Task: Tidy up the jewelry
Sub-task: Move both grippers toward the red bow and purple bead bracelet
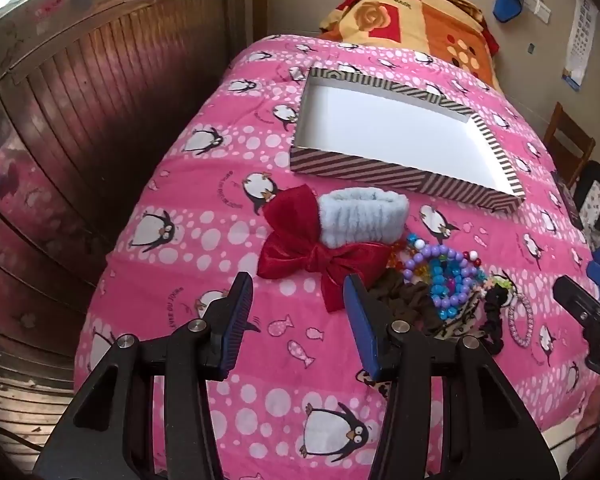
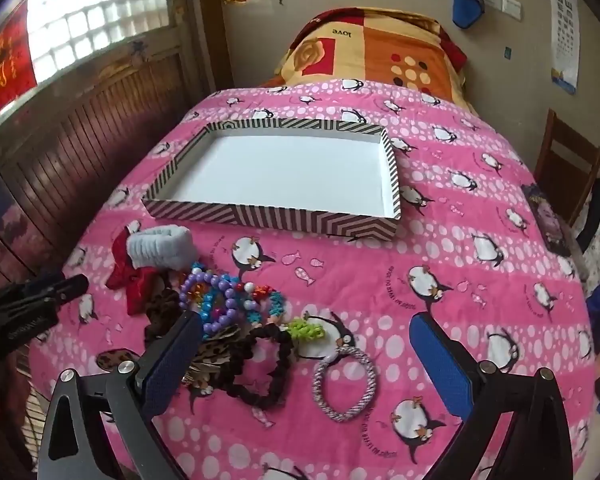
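Note:
A striped box tray (image 1: 352, 166) (image 2: 260, 216) with a white inside lies empty on the pink penguin blanket. Nearer lies a pile: a red bow (image 1: 300, 248) (image 2: 130, 276), a light blue scrunchie (image 1: 364, 216) (image 2: 160, 246), purple and coloured bead bracelets (image 1: 444, 272) (image 2: 220, 300), a black scrunchie (image 2: 260, 364), a silver-pink braided ring (image 2: 344, 380) and a leopard-print piece (image 2: 212, 356). My left gripper (image 1: 300, 304) is open and empty just short of the red bow. My right gripper (image 2: 306, 344) is open and empty above the black scrunchie and the braided ring.
A folded orange and red quilt (image 1: 412, 20) (image 2: 376, 48) lies at the bed's far end. Wooden wall panelling (image 1: 80, 120) runs along the left. A wooden chair (image 2: 568, 164) stands at the right. The other gripper shows at each view's edge (image 1: 584, 312) (image 2: 28, 304).

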`<state>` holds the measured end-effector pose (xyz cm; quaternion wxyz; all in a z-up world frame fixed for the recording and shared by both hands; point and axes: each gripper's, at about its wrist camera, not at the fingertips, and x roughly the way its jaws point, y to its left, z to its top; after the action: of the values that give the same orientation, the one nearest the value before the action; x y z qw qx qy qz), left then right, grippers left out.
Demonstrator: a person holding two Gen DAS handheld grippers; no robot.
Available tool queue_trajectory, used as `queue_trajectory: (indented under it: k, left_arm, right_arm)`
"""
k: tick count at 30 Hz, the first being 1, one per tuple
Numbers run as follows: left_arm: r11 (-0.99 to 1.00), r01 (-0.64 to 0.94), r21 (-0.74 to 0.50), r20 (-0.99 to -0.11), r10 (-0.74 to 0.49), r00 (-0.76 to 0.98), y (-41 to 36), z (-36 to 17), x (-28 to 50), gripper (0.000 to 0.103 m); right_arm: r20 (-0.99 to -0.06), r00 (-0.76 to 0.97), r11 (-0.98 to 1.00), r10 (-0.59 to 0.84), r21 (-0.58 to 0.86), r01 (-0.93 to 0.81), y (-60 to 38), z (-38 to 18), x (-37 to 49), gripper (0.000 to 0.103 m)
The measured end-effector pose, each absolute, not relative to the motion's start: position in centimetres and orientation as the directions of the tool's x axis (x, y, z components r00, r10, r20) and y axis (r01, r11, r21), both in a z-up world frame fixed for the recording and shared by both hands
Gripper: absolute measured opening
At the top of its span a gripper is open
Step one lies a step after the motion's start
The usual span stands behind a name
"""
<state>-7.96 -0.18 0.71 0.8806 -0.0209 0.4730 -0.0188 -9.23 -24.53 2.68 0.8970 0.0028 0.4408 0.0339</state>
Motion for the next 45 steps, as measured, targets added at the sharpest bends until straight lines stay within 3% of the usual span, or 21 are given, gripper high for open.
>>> queue_trajectory:
  k: [5, 12, 25, 40, 45]
  left_arm:
    - [0.991, 0.069, -0.115, -0.824, -0.134, 0.551, -0.5, 1.0, -7.8, 0.047]
    - [0.989, 0.081, -0.125, -0.822, -0.149, 0.55, -0.9, 0.8, -7.3, 0.047]
    - [0.994, 0.092, -0.054, -0.833, -0.096, 0.545, -2.2, 0.5, -7.1, 0.047]
    - [0.995, 0.077, -0.063, -0.845, -0.095, 0.527, -1.9, 0.0, -7.2, 0.047]
    - [0.995, 0.072, -0.067, -0.846, -0.095, 0.524, -1.9, -0.1, -7.1, 0.047]
  right_arm:
    - [-0.797, 0.6, 0.997, 0.072, 0.035, -0.074, -25.0, 2.2, -9.5, 0.093]
    - [-0.818, 0.572, 0.997, 0.063, 0.022, -0.079, -26.0, 1.1, -9.6, 0.084]
    - [-0.802, 0.581, 0.99, 0.139, 0.106, -0.09, -26.4, 0.7, -9.3, 0.084]
    - [-0.827, 0.543, 0.987, 0.148, 0.093, -0.127, -25.3, 0.1, -9.2, 0.083]
    - [-0.837, 0.525, 0.987, 0.153, 0.102, -0.126, -25.1, -0.4, -9.1, 0.077]
